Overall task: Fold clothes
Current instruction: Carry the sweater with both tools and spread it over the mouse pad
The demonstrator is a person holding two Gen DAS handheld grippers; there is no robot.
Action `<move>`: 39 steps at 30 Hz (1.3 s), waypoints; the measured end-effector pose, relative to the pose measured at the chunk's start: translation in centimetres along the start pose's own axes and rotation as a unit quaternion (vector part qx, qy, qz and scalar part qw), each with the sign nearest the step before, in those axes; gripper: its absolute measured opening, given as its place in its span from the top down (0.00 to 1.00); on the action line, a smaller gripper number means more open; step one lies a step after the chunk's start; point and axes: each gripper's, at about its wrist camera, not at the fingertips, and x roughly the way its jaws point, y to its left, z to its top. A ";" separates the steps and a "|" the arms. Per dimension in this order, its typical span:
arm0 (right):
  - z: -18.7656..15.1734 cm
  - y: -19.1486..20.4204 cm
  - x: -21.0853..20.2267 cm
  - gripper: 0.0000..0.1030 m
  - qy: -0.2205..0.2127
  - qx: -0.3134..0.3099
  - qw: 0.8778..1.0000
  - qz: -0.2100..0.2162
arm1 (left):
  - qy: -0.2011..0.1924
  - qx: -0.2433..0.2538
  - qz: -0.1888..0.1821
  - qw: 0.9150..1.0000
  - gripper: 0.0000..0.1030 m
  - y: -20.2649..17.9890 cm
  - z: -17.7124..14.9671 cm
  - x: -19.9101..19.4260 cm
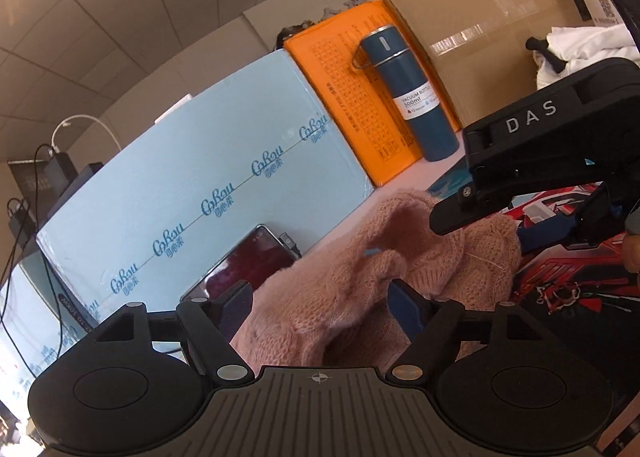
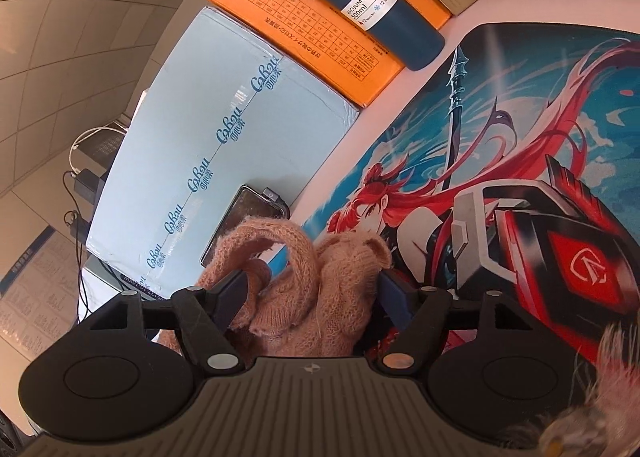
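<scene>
A pink knitted garment (image 1: 340, 297) lies bunched on the printed desk mat (image 2: 520, 117), between both pairs of fingers. The left gripper (image 1: 320, 307) stands wide, its pads either side of the knit without pinching it. The right gripper (image 2: 312, 297) is likewise spread, wool heaped in the gap. Behind lies a phone (image 2: 248, 217) against a pale blue box (image 2: 224, 105); farther back an orange box (image 2: 320, 25) and a dark blue vacuum bottle (image 2: 360, 1)

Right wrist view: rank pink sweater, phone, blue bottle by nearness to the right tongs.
1. pink sweater, between the right tongs.
2. phone, just beyond, left, against the light blue box.
3. blue bottle, far back, by the orange box.
</scene>
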 end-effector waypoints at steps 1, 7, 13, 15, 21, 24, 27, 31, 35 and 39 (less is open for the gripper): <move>0.0 0.0 0.0 0.32 -0.001 0.001 1.000 -0.001 | 0.000 0.008 0.006 1.000 0.25 -0.3 0.3 0.5; -0.1 0.0 -0.1 0.32 -0.002 -0.003 1.000 -0.005 | 0.035 -0.006 -0.012 0.999 0.49 -0.1 0.1 3.1; -0.4 0.6 0.2 0.26 0.000 -0.026 1.000 -0.010 | 0.002 -0.080 0.005 0.997 0.82 3.3 -0.7 1.6; -0.6 1.1 0.6 0.23 0.001 -0.046 0.999 -0.020 | -0.012 -0.107 0.022 0.994 0.82 4.9 -1.1 0.6; -1.8 3.7 2.6 0.67 0.007 -0.145 0.987 -0.074 | -0.037 -0.177 0.074 0.981 0.84 9.6 -2.8 -1.7; -2.3 5.0 3.6 0.86 0.009 -0.194 0.976 -0.100 | -0.044 -0.206 0.099 0.973 0.85 11.6 -3.4 -1.9; -2.5 6.3 3.9 0.87 -0.012 -0.239 0.963 -0.122 | -0.061 -0.222 0.119 0.966 0.86 13.0 -3.3 -1.9; -0.2 7.2 2.2 0.88 -0.108 -0.244 0.954 -0.138 | -0.088 -0.267 0.135 0.950 0.87 14.9 -3.6 -1.9; 1.5 6.1 0.7 0.88 -0.170 -0.217 0.949 -0.155 | -0.068 -0.408 0.081 0.907 0.87 17.5 -6.9 -0.6; 1.8 4.3 1.0 0.88 -0.148 -0.190 0.956 -0.165 | 0.029 -0.452 0.049 0.890 0.85 17.3 -10.6 1.7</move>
